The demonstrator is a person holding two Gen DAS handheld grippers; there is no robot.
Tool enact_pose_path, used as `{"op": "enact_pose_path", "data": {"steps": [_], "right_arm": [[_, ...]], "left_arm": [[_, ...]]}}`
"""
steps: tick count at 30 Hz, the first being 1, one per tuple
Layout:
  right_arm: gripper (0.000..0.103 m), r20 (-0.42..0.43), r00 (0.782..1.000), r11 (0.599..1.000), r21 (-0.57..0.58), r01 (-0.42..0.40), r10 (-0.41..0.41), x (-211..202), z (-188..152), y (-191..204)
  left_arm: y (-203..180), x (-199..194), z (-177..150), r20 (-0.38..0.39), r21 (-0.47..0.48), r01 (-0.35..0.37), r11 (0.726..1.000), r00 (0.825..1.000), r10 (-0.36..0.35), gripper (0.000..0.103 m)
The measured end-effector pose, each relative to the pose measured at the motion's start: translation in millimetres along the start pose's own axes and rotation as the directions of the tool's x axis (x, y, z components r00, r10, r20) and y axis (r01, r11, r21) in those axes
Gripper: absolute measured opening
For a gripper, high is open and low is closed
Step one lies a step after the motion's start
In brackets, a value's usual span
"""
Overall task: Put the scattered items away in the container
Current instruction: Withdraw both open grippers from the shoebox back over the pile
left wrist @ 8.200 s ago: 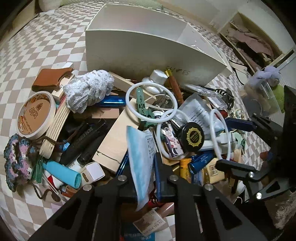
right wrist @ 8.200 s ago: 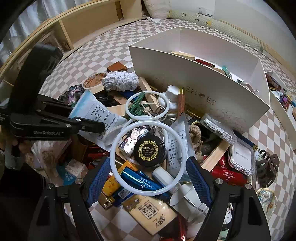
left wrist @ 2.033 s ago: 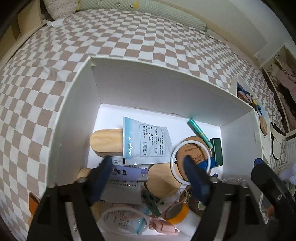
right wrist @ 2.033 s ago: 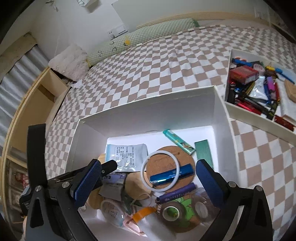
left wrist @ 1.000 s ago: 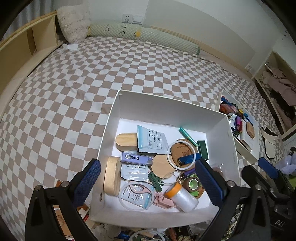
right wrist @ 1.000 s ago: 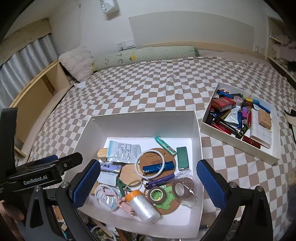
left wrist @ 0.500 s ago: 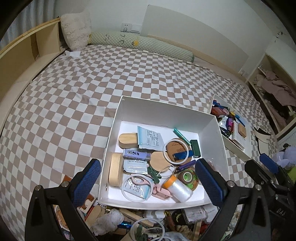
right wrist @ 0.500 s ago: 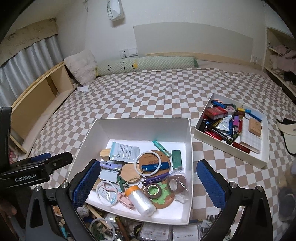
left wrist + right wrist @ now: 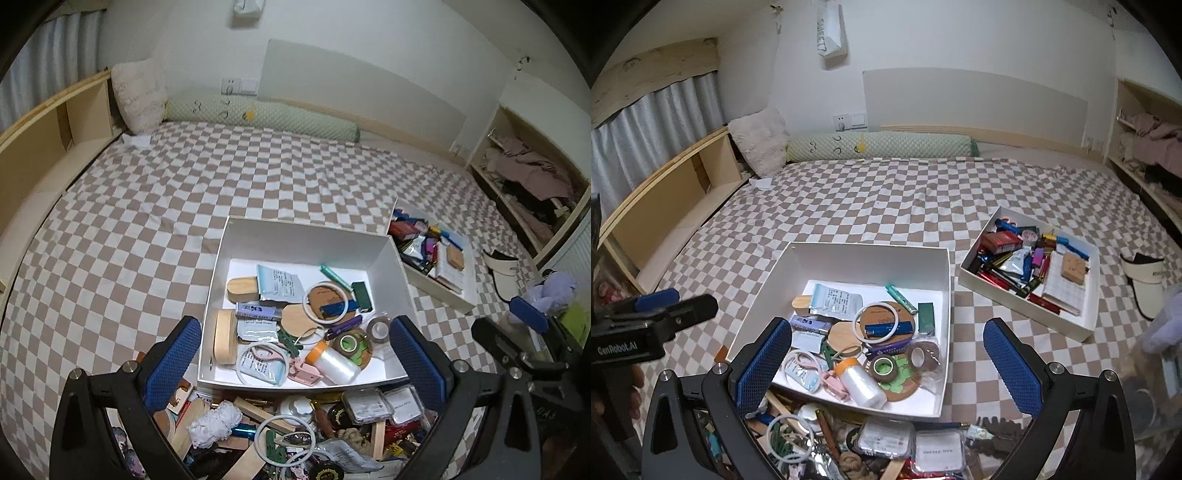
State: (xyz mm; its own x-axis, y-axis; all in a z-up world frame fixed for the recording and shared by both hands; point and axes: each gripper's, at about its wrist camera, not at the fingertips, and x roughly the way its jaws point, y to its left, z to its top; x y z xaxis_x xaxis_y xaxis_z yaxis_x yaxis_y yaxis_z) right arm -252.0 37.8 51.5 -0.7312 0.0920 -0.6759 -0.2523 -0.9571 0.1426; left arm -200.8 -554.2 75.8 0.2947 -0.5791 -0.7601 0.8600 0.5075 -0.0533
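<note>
A white box (image 9: 306, 236) (image 9: 864, 254) sits on the checkered bed, holding a white ring (image 9: 325, 300) (image 9: 876, 320), a pale blue packet (image 9: 279, 282) (image 9: 836, 299), wooden pieces, tape rolls and several small items. Just in front of it lies a heap of scattered items (image 9: 295, 435) (image 9: 849, 439). My left gripper (image 9: 295, 365) hangs open and empty high above the heap and the box's near wall. My right gripper (image 9: 886, 365) is likewise open and empty, raised over the box's near edge. The left gripper also shows at the left edge of the right wrist view.
A second, shallower white tray (image 9: 432, 254) (image 9: 1030, 269) full of small packets lies to the right of the box. A white visor cap (image 9: 1143, 284) rests further right. Wooden shelving (image 9: 665, 206) lines the left side; a pillow and green bolster lie by the far wall.
Both grippers dropped the packet and the ring into the box, then rose and pulled back; over the last second the box has shrunk in view and the heap has come into sight.
</note>
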Motion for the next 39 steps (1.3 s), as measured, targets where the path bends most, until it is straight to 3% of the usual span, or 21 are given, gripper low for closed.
{"op": "enact_pose_path", "data": {"steps": [13,17,18,24,30,39], "right_arm": [[0.103,0.099,0.995,0.998,-0.058,-0.022,0.027,-67.1,-19.6,7.2],[0.103,0.119,0.992,0.997,-0.069,-0.026,0.034,-74.9,-27.1,6.9],[0.103,0.122,0.992,0.997,-0.068,-0.027,0.035,-76.6,-29.6,6.6],[0.103,0.137,0.990,0.996,-0.089,-0.021,0.033,-85.5,-40.7,6.7],[0.103,0.136,0.990,0.994,-0.103,-0.022,0.036,-91.9,-53.4,5.6],[0.103,0.109,0.993,0.995,-0.095,-0.036,0.046,-92.3,-69.7,-1.8]], "left_arm": [[-7.5,-55.5,-16.3,0.086,0.032,-0.023,0.999,0.996,0.020,0.102],[-5.7,-73.7,-26.0,0.133,0.030,-0.020,0.999,0.991,0.016,0.102],[-5.5,-77.1,-27.9,0.147,0.004,-0.046,0.999,0.988,0.044,0.102],[0.2,-94.9,-42.3,0.185,0.022,-0.025,0.999,0.983,0.020,0.102],[8.8,-104.2,-56.1,0.224,0.045,-0.073,0.996,0.973,0.062,0.102],[24.0,-109.0,-76.5,0.234,0.025,-0.011,1.000,0.972,0.005,0.102]]}}
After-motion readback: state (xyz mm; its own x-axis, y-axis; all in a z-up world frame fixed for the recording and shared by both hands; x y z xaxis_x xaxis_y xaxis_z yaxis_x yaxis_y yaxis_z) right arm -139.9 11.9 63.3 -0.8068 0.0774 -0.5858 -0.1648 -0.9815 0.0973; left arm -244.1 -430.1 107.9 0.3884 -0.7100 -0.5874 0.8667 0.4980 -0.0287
